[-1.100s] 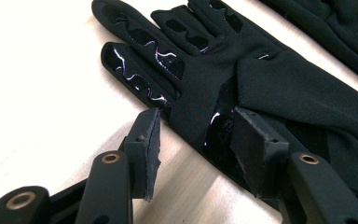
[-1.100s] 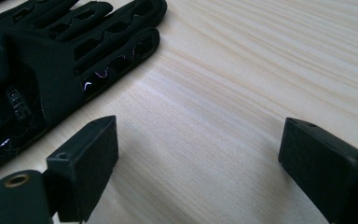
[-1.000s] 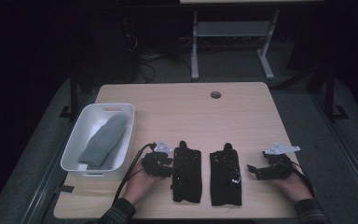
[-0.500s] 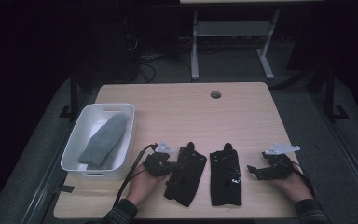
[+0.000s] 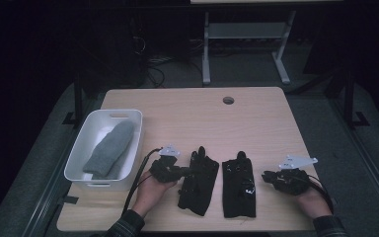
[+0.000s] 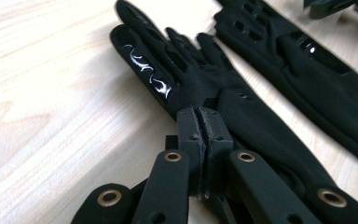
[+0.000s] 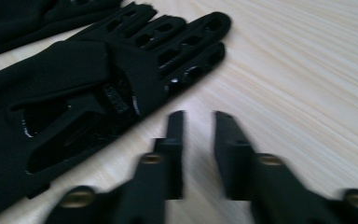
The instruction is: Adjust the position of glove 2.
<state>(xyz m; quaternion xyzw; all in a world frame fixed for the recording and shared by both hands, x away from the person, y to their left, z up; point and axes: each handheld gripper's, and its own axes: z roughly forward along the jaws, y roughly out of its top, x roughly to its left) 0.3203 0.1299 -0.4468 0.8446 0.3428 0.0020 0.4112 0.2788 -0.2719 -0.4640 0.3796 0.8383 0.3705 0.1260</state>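
Two black gloves lie side by side near the table's front edge. My left gripper (image 5: 181,171) (image 6: 200,114) is shut, its tips pinching the left edge of the left glove (image 5: 200,180) (image 6: 191,79), which lies slightly askew. The right glove (image 5: 239,190) (image 7: 74,84) (image 6: 307,70) lies flat and straight. My right gripper (image 5: 265,175) (image 7: 199,116) rests low just right of it. Its jaws have just been closing and still show a narrow gap, with bare table between them and no glove.
A white bin (image 5: 128,114) at the table's left holds a grey mitten (image 5: 109,148). A cable hole (image 5: 228,100) sits at the far middle of the wooden table (image 5: 187,118). A metal stand is on the floor beyond.
The left gripper's jaws closed on the left glove's edge. That glove turned from straight to slightly askew, its cuff swinging left. The right hand stayed where it was.
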